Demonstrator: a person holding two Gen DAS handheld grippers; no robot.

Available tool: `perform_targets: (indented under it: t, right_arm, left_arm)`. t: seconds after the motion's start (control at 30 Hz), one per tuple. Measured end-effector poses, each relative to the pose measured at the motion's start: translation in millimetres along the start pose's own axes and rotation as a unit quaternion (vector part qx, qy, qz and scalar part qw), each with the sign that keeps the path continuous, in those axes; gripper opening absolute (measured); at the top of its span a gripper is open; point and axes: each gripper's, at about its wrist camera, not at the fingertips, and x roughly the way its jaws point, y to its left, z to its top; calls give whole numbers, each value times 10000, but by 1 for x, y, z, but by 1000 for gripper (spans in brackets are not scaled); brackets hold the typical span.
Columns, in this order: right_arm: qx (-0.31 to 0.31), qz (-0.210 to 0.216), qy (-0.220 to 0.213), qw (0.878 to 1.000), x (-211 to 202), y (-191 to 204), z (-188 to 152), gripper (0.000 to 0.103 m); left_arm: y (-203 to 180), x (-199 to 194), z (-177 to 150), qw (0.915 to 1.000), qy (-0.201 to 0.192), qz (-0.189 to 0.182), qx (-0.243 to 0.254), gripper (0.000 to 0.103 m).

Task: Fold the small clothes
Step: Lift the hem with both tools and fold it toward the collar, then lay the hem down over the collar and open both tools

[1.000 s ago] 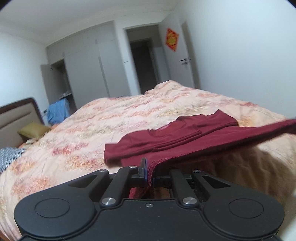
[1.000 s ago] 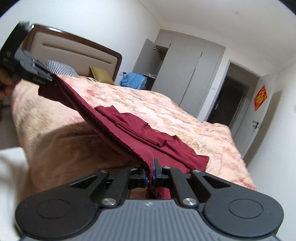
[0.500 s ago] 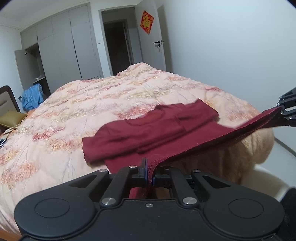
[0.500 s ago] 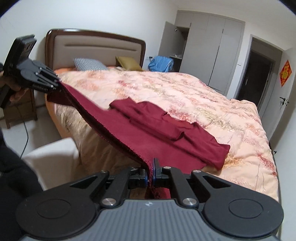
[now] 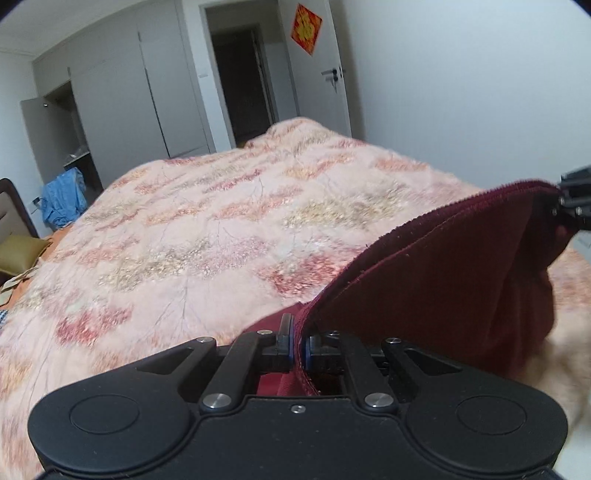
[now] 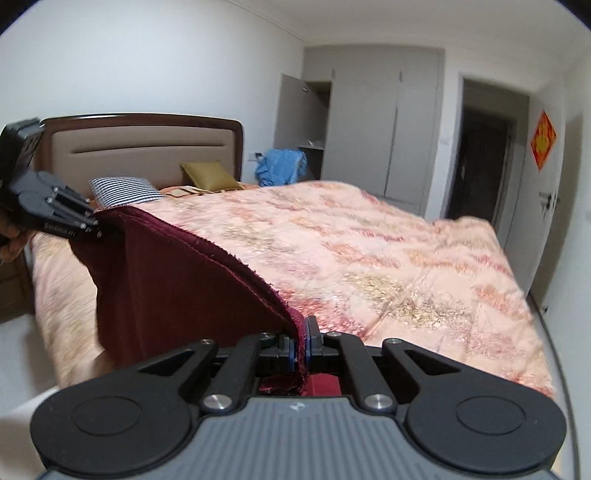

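1. One dark red garment (image 5: 436, 280) is in view, held up above the near edge of the bed (image 5: 221, 229). It spans between the two grippers and sags in folds below its top hem.
2. Two grippers are visible. The left gripper (image 5: 298, 341) has its jaws closed on one corner of the garment's hem, with the cloth pinched between the blue pads.
3. The right gripper (image 6: 301, 341) has its jaws closed on the opposite corner, with the frayed red edge running up out of the pads.
4. Each gripper also shows in the other's view: the right one at the far right edge of the left wrist view, the left one at the far left of the right wrist view, with part of a hand (image 6: 11, 236) behind it.
5. One bed fills both views, covered by one peach quilt with a pink and tan pattern.
6. Two cushions lie by the headboard (image 6: 144, 147): one striped black and white (image 6: 123, 190), one olive (image 6: 208, 175).
7. One blue cloth (image 6: 280, 166) hangs by the open wardrobe (image 6: 369, 122).
8. One red diamond-shaped decoration (image 5: 306, 27) hangs on the white door (image 5: 325, 70), beside a dark doorway.
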Motion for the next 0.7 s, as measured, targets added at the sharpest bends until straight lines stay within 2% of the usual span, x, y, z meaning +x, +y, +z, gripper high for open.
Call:
perform_targets:
  t: [0.13, 0.27, 0.4, 0.53, 0.6, 0.63, 0.67, 0.7]
  right_arm:
    - [203, -57, 329, 9992, 68, -32, 7, 6]
    - [459, 107, 831, 9954, 131, -55, -6, 6]
    - [828, 205, 1199, 9891, 176, -73, -23, 6]
    - [971, 242, 1452, 9843, 204, -85, -36, 7]
    - [982, 262, 1515, 9832, 211, -88, -41, 7]
    - [988, 287, 1537, 9827, 214, -90, -42, 9]
    - [1006, 314, 1549, 9823, 216, -91, -44, 12]
    - [1039, 329, 1558, 9817, 217, -91, -45, 16]
  left_arm:
    - [25, 69, 2, 9993, 316, -168, -100, 5]
    - [49, 126, -9, 9961, 660, -440, -392, 5]
    - [63, 164, -20, 9924, 837, -667, -611, 6]
    - [68, 185, -26, 9893, 950, -803, -768, 9]
    - [70, 191, -29, 9881, 979, -869, -803, 14]
    - [71, 193, -30, 9876, 983, -889, -846, 23]
    - [74, 195, -31, 9859, 1007, -969, -921, 44]
    - [76, 196, -33, 9840, 1008, -1059, -1017, 56]
